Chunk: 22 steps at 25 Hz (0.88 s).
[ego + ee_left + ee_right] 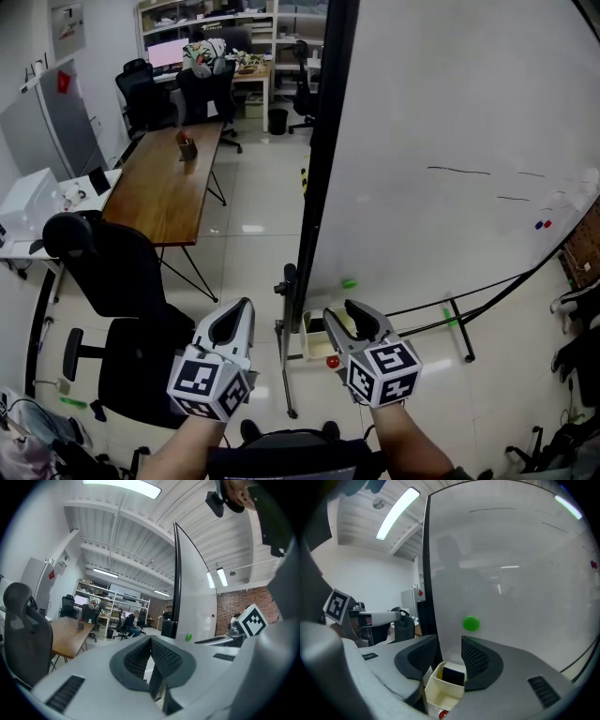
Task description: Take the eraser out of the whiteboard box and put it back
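Note:
A cream whiteboard box (312, 337) hangs at the lower left corner of the whiteboard (450, 141). In the right gripper view the box (436, 691) sits just below the jaws, and a dark eraser (453, 675) stands upright inside it against the board. My right gripper (342, 311) (449, 642) is open above the box; nothing is between its pads. My left gripper (246, 306) (151, 640) is held level to the left of the board's edge, shut and empty. In the head view the eraser is hidden behind the right gripper.
A green magnet (349, 283) sticks to the board above the box, and a small red thing (332, 361) sits below it. The board's stand legs (286, 375) reach onto the floor. Black office chairs (112, 272) and a long wooden table (169, 183) are at left.

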### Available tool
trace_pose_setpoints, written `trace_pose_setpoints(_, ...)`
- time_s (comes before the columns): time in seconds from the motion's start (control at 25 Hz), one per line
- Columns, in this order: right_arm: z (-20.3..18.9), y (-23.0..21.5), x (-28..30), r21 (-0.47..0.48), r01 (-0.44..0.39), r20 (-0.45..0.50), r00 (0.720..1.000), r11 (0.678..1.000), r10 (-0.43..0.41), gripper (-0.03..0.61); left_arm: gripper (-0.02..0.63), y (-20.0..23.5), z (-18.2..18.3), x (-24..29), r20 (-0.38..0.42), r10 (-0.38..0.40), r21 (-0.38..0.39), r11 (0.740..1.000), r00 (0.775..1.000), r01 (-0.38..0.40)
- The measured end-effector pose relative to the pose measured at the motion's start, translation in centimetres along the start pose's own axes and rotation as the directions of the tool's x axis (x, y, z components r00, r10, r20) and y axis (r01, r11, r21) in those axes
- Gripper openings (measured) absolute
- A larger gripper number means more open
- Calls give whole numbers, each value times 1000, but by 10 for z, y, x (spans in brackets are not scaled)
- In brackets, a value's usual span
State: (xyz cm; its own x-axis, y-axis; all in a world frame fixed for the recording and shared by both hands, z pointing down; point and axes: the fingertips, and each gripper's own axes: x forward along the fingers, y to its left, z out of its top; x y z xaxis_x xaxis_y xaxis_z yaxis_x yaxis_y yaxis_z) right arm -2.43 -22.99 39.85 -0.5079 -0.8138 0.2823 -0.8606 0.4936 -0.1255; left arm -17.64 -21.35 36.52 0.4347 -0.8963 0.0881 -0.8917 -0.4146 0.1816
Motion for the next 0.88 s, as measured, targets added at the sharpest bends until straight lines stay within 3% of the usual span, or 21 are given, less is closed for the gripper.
trace_pose_setpoints(0.08, -17, -5, 12, 9, 7, -41, 999, 1000, -7, 189, 32, 4, -15, 6, -30, 4, -7, 1000, 1000, -4)
trace_pose_setpoints(0.16, -35, -9, 23, 19, 11, -85, 996, 1000, -9, 245, 32, 7, -31, 12, -64, 6, -15, 1000, 998, -7)
trace_pose_setpoints(0.36, -72, -18, 44, 14, 44, -179, 983, 999, -41, 245, 32, 12, -63, 21, -113, 20, -39, 999, 993, -24)
trace_pose_setpoints(0.88, -88, -20, 59, 35, 89, -220, 972, 995, -79, 247, 32, 10, -98, 28, -160, -10, -69, 998, 987, -1)
